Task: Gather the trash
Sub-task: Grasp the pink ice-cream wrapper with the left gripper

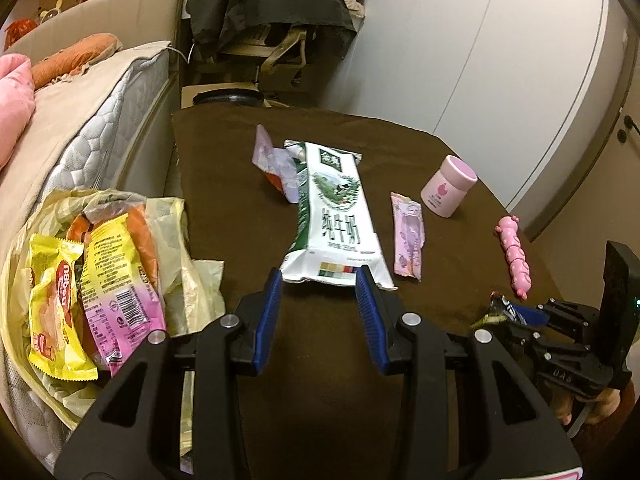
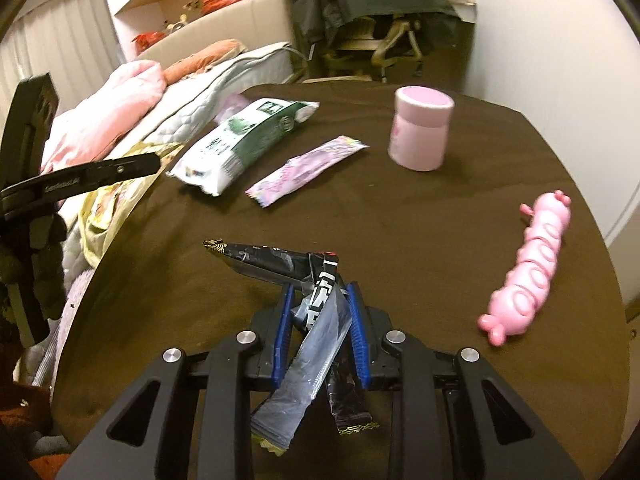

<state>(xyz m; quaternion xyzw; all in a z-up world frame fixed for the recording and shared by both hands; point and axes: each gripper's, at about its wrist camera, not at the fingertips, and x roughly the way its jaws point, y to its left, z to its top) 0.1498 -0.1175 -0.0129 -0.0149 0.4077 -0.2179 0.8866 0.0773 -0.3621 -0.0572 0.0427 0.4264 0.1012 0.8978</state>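
The right gripper (image 2: 318, 304) pinches a crumpled black foil wrapper (image 2: 312, 312) low over the brown-covered bench (image 2: 400, 240). The wrapper sits skewed between the pads, so it could slip out when lifted. The left gripper (image 1: 318, 280) stands open with its tips at the near end of a white-and-green milk pouch (image 1: 332, 216), not gripping it. Beside the bench, the yellow plastic trash bag (image 1: 172, 240) sags; its mouth could fold shut and reject a drop.

Bare bench (image 2: 400, 248) strip mid-table passable; milk carton (image 2: 240, 140), pink jar (image 2: 420, 136), pink toy (image 2: 528, 268) block edges.
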